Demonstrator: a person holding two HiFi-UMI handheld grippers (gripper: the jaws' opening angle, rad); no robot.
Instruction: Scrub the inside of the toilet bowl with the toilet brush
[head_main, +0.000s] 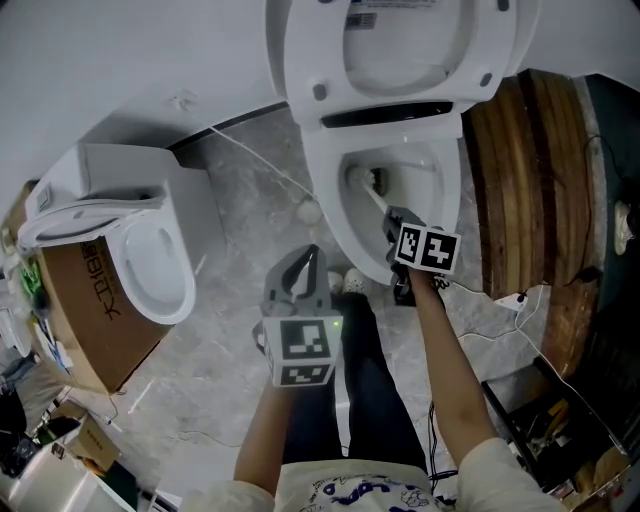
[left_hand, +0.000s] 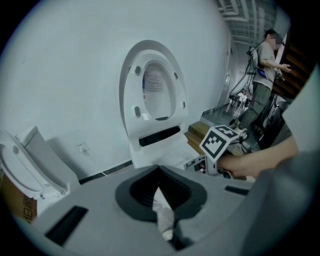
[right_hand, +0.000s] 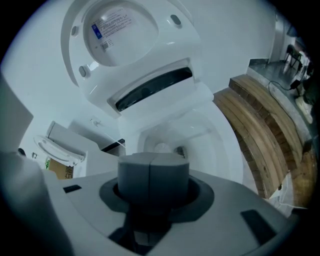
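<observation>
Here, right gripper (head_main: 396, 224) holding toilet brush (head_main: 363, 181) in bowl (head_main: 328, 205), left gripper (head_main: 305, 264) closed

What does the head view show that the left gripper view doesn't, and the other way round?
Only the head view: the toilet brush down in the bowl, its handle in the shut right claw. Only the left gripper view: a person standing in the background. Both: the toilet's raised lid, the second toilet, the cardboard box and the wooden platform.
</observation>
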